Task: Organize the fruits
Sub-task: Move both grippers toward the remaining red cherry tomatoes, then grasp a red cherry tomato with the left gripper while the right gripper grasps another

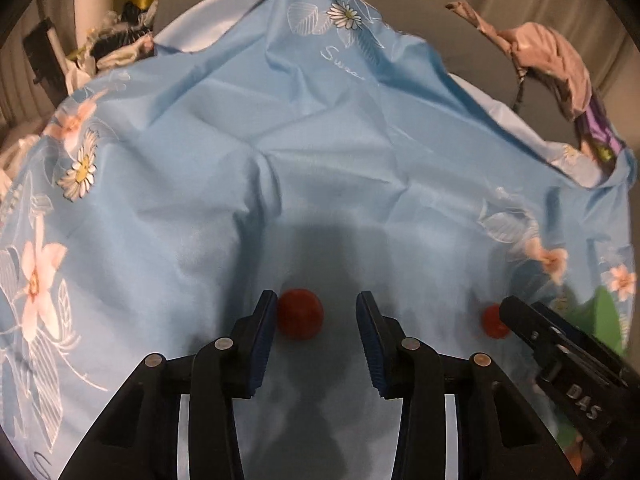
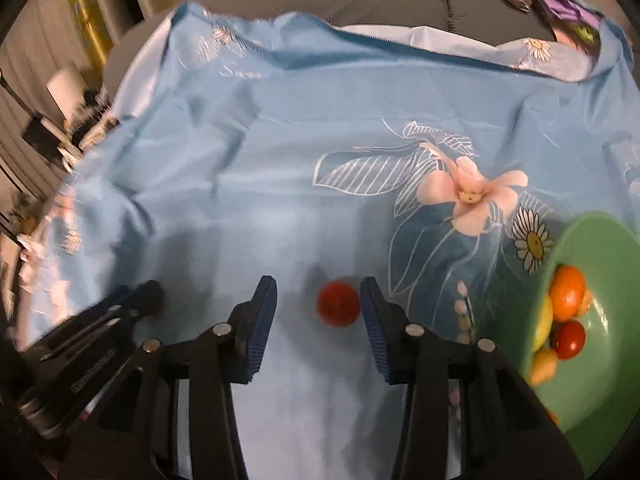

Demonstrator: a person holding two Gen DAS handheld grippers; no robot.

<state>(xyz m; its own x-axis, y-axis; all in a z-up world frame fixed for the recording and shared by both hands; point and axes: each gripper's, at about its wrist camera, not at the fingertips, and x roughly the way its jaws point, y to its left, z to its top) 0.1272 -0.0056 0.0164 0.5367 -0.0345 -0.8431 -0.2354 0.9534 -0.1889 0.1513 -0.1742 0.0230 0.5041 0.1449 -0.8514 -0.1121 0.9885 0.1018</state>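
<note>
A small red tomato (image 1: 300, 314) lies on the blue floral cloth (image 1: 320, 140) between the fingers of my left gripper (image 1: 316, 295). It sits against the left pad with a clear gap to the right pad, so the jaws are open. A second red tomato (image 2: 338, 304) lies inside my right gripper (image 2: 317, 282), close to the right pad and well apart from the left one, so this gripper is open too. To the right stands a green bowl (image 2: 568, 240) holding an orange (image 2: 566, 292), another tomato (image 2: 568, 340) and yellow fruit (image 2: 544, 320).
Each gripper shows in the other's view, close alongside: right fingers (image 1: 520, 316), left fingers (image 2: 148, 292). Crumpled pink fabric (image 1: 552, 52) lies on a grey cushion (image 2: 360, 4) beyond the cloth. Cluttered items (image 1: 100, 44) stand at the far left.
</note>
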